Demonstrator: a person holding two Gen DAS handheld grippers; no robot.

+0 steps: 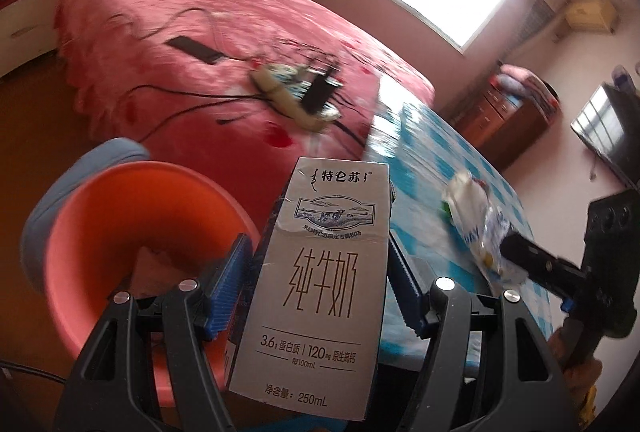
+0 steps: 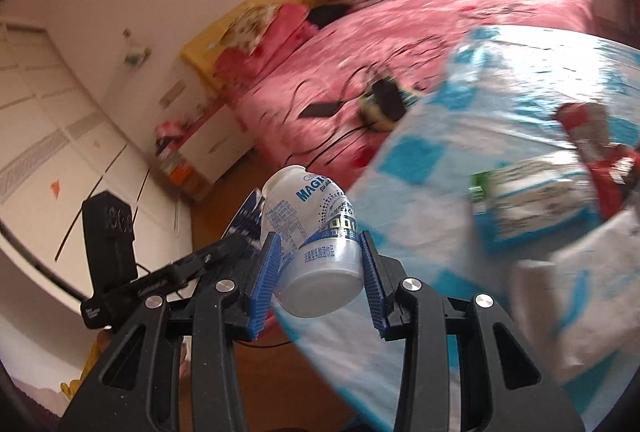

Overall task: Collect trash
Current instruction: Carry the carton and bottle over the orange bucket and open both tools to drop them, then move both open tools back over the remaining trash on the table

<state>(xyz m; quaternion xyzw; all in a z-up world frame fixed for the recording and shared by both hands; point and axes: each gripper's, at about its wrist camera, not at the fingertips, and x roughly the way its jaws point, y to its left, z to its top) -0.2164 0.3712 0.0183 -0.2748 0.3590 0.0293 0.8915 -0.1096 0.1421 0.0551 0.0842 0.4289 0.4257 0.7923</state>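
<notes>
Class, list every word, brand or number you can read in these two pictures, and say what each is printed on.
Milk carton in the left gripper:
"特仑苏"
"纯牛奶"
"3.6g 蛋白质 | 120mg 原生高钙"
"每100mL"
"净含量: 250mL"
Small line under the cow picture: too small to read.

Plastic bottle in the right gripper:
"MAGI", cut off.
Other print: too blurred.

Wrappers on the checked cloth: blurred, unreadable.

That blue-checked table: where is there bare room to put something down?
The near checked cloth between the bottle and the green-and-blue packet is bare. The far side is crowded with that packet, a red wrapper and white packaging.
</notes>
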